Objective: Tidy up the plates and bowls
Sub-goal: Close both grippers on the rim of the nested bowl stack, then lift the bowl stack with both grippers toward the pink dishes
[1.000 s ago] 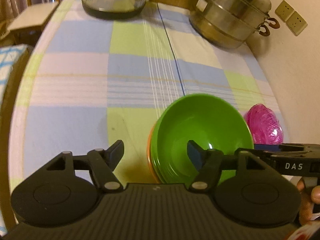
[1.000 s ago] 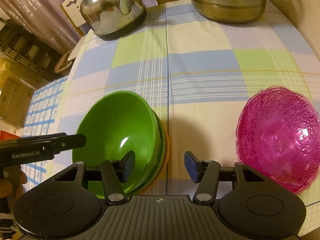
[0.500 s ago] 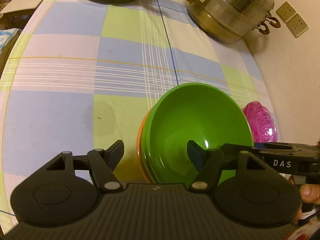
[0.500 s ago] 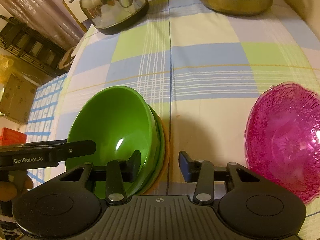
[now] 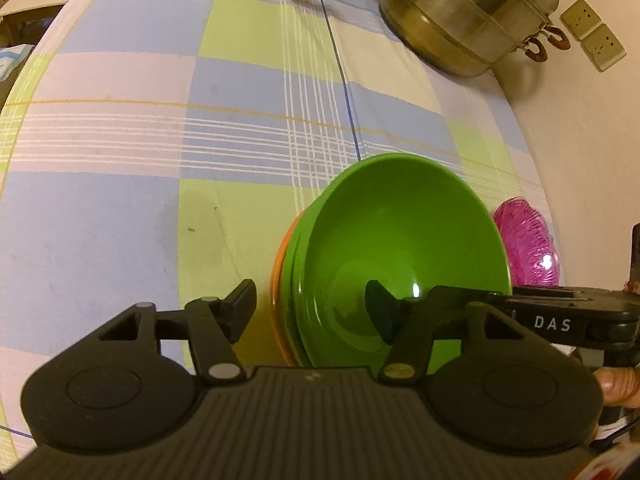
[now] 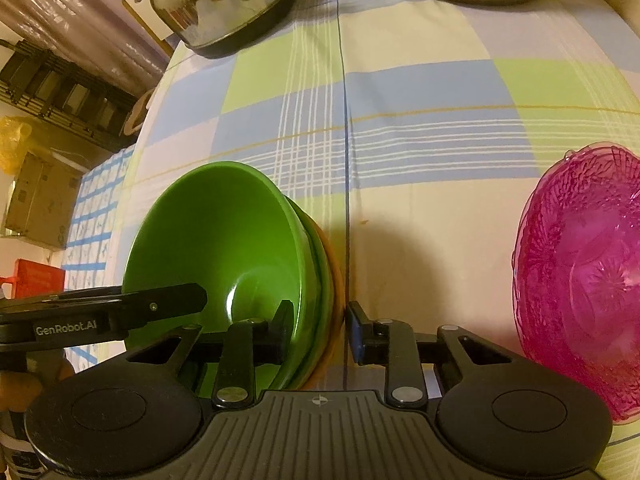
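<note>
while the green bowl [image 6: 224,240] sits nested on a stack with an orange rim [image 5: 280,248] peeking out beneath, on the checked tablecloth [image 5: 120,140], the right gripper [image 6: 318,330] straddles the stack's right edge, one finger inside the bowl, one outside, narrowed but contact unclear. the left gripper [image 5: 312,306] is spread wide across the stack's left edge, right finger over the bowl's hollow. pink bowl [image 6: 580,280] lies apart to the right. kettle [image 6: 220,0] and steamer pot [image 5: 472,12] stand at the far end.
</note>
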Tool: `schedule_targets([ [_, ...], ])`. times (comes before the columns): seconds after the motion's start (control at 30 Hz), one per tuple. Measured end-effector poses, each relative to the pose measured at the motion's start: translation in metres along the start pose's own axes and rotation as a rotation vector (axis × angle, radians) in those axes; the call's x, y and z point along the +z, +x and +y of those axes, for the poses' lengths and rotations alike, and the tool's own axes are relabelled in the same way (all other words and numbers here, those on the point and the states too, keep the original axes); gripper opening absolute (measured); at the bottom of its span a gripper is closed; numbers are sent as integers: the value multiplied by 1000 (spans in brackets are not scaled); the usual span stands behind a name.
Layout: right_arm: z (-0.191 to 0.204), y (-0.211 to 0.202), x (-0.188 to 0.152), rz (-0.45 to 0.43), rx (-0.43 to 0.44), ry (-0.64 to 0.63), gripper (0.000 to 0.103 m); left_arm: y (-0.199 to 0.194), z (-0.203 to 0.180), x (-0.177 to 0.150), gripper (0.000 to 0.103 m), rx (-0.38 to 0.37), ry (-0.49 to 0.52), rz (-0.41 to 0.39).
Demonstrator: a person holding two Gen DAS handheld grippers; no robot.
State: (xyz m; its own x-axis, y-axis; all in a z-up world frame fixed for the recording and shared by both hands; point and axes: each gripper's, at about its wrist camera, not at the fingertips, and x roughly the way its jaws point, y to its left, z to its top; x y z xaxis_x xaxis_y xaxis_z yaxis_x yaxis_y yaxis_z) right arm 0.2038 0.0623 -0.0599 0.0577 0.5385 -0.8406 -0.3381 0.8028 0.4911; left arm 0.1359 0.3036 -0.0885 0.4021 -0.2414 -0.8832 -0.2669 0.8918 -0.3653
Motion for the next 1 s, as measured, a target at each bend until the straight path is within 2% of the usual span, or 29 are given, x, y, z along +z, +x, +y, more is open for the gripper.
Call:
schedule_targets([
  [0.03,0,1,1,3,-1,-1,28,1,0,0,56,2,0,3],
  [0.13,1,5,2,11,-7,-3,27,5,0,0,46,12,0,20],
  [0.2,1,7,2,14,-12,-3,26,7,1,0,45,24,-2,27],
  [0.53,3,9,1,19,-27,-2,25,12,5,-1,26,53,-7,49],
  [0.67,5,11,2,20,-35,-4,24,12,5,-2,21,52,-8,54],
  [1.0,8,12,0,13,-59,-4,21,12,-4,-2,21,85,34,57],
])
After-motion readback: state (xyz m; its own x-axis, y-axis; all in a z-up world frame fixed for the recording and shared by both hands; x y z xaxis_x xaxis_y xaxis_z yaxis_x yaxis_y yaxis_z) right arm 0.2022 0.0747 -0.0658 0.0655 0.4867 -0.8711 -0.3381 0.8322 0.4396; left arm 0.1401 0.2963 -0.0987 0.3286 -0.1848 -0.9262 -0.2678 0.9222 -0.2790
